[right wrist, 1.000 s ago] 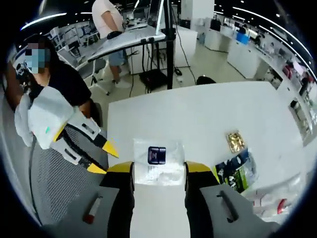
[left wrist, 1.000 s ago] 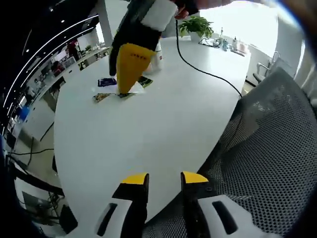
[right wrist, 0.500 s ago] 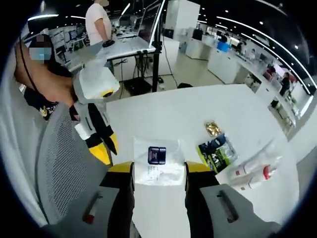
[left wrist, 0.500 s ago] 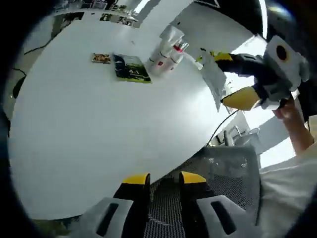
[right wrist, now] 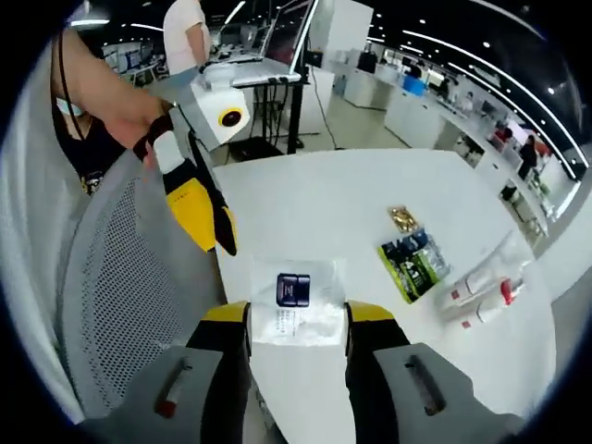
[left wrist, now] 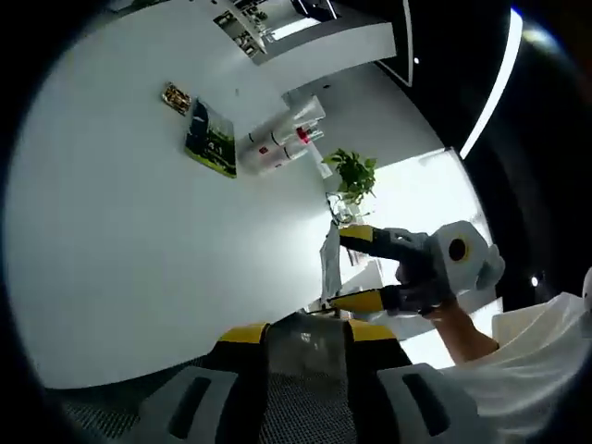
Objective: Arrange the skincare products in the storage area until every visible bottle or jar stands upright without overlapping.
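Up above the table (right wrist: 370,199), the right gripper (right wrist: 296,319) grips a clear bag (right wrist: 298,302) with a dark jar (right wrist: 293,289) inside. Near the table's far edge lie a green packet (right wrist: 413,265) and white tubes (right wrist: 481,293). Held over a mesh chair (right wrist: 129,305), the left gripper (left wrist: 294,335) is released.

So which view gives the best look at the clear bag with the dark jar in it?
The right gripper view: the clear bag sits face-on between the right gripper's jaws, with the dark jar plain inside. The left gripper view catches the same bag edge-on and small, jar not discernible.
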### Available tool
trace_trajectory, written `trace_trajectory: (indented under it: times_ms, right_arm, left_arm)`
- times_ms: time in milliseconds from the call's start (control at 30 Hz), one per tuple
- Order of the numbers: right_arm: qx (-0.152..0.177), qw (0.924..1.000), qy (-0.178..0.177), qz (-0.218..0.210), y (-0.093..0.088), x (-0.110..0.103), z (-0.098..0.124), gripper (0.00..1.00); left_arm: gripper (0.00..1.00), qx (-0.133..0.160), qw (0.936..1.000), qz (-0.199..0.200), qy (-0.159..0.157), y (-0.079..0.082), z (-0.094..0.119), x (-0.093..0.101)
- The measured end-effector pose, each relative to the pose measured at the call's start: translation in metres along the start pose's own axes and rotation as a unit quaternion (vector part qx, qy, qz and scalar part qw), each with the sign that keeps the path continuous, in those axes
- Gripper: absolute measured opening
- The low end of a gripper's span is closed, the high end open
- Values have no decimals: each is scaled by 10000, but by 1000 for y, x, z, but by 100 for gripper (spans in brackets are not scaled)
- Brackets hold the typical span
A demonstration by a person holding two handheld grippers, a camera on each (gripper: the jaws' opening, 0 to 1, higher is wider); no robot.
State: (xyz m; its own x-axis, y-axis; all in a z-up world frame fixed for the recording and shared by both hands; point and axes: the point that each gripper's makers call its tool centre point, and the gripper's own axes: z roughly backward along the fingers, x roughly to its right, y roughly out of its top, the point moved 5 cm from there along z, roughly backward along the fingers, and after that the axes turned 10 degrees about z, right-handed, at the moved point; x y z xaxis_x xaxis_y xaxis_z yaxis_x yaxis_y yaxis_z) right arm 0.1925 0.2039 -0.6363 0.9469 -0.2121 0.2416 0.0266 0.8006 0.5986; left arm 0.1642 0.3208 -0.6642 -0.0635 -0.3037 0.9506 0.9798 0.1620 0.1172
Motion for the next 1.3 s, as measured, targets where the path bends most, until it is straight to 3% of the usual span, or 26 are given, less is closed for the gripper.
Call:
trace_trajectory:
  times_ms: [133, 233, 333, 400, 567, 700, 833, 967, 1033, 1167, 1233, 1267, 1300]
  right_arm:
    - [29, 9998, 139, 168, -3, -17, -4, 37]
    - [51, 9991, 261, 329, -1, -27, -6, 37]
    - [-2, 9962, 392, 771, 1, -35, -7, 37]
    - [-22, 9945, 471, 936, 2, -39, -8, 37]
    - [85, 9915, 611, 1143, 17, -48, -13, 37]
    - [266, 9878, 772, 1329, 33, -58, -16, 37]
    - [321, 9834, 926, 1530, 40, -69, -22, 37]
    - [315, 9828, 937, 1562, 36, -68, -25, 37]
    - [358, 9852, 964, 1370, 33, -66, -25, 38]
    - [786, 9889, 1220, 335, 26, -60, -18, 39]
    - [968, 9844, 1267, -741, 20, -53, -14, 43]
    - [1013, 9823, 1277, -924, 19, -51, -13, 45]
    - [1154, 9739, 1375, -1391, 15, -50, -10, 46]
  left_arm:
    - [40, -298, 9992, -195, -183, -9, -3, 8]
    - [40, -373, 9991, -177, -55, -11, -5, 3]
    - [40, -370, 9993, -88, 38, -10, -6, 0]
    - [37, -297, 9980, -381, 403, -10, -7, -6]
    - [30, -708, 9958, -399, 416, -22, -14, -6]
    - [27, -859, 9941, -455, 487, -28, -18, -7]
    - [10, -926, 9938, -414, 456, -28, -15, -7]
    - [3, -930, 9937, -351, 512, -26, -13, -9]
    - [3, -940, 9940, -290, 470, -26, -12, -8]
    - [2, -930, 9942, -307, 436, -25, -10, -9]
    - [1, -911, 9945, -320, 405, -24, -10, -9]
    - [1, -900, 9948, -312, 366, -23, -10, -8]
    - [1, -890, 9951, -298, 304, -23, -9, -7]
